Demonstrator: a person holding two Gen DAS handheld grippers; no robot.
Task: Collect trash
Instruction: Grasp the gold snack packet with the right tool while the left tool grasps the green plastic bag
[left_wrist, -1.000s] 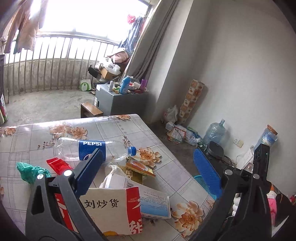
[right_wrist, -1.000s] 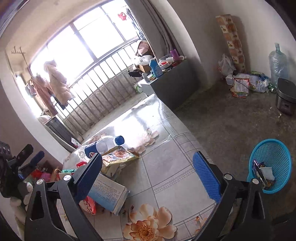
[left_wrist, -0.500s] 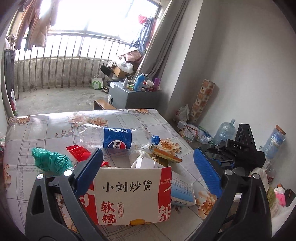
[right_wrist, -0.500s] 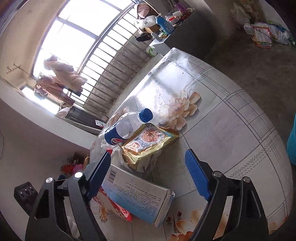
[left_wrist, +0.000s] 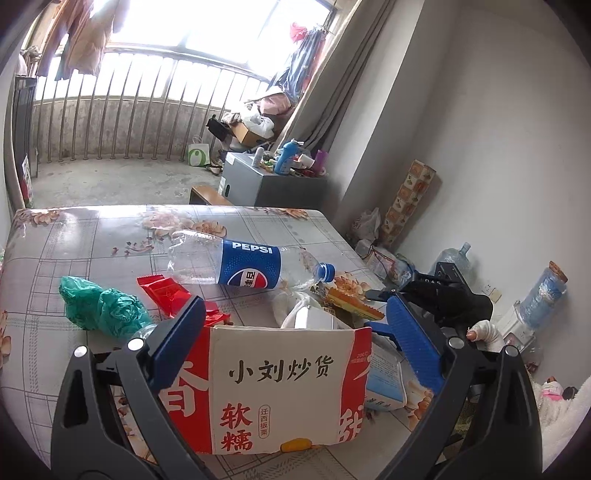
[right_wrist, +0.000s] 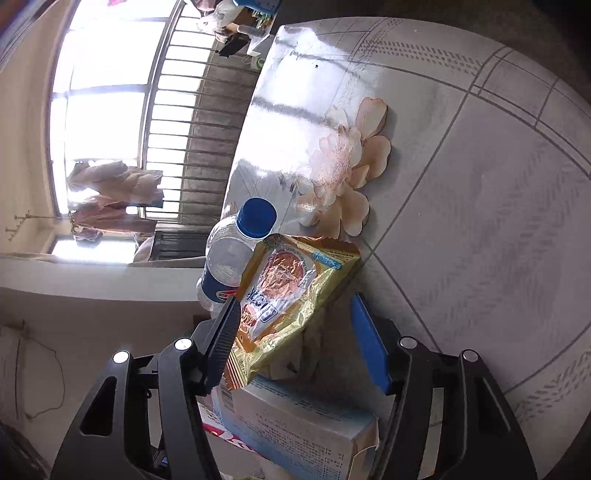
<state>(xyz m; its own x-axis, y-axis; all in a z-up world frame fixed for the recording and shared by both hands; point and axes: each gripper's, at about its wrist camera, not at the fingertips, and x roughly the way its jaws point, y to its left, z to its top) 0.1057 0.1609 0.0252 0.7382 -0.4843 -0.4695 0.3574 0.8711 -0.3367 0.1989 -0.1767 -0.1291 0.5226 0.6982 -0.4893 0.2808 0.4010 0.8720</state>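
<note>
In the left wrist view a table (left_wrist: 92, 236) with a grey, flower-printed cloth filled the middle of the frame, with a barred balcony window (left_wrist: 147, 92) across the top, a grey cabinet (left_wrist: 273, 184) crowded with bottles behind the table, and a white wall on the right above floor clutter and water jugs. On the cloth lay a clear Pepsi bottle (left_wrist: 243, 264) on its side at centre, a green bag (left_wrist: 99, 308) at left, a red wrapper (left_wrist: 173, 295) between them, and a red-and-white box (left_wrist: 280, 387) at lower centre. The left gripper (left_wrist: 295, 343) rose from the bottom edge, released, its blue fingers spread either side of the box's top without clearly touching it. The right gripper (left_wrist: 384, 328) showed at right centre, black and blue, low over the pile just beyond the box. In the right wrist view the frame was rolled, so the window stood at upper left and the cloth swept across the right. The bottle (right_wrist: 236, 258) lay at centre with its blue cap toward the flower print; a gold snack packet (right_wrist: 288, 295) rested against it, atop a pale blue box (right_wrist: 295, 428) at bottom centre. The right gripper (right_wrist: 295, 343) was unclenched, its fingers straddling the packet's lower end; the left finger (right_wrist: 221, 343) seemed to touch the packet's edge.
</note>
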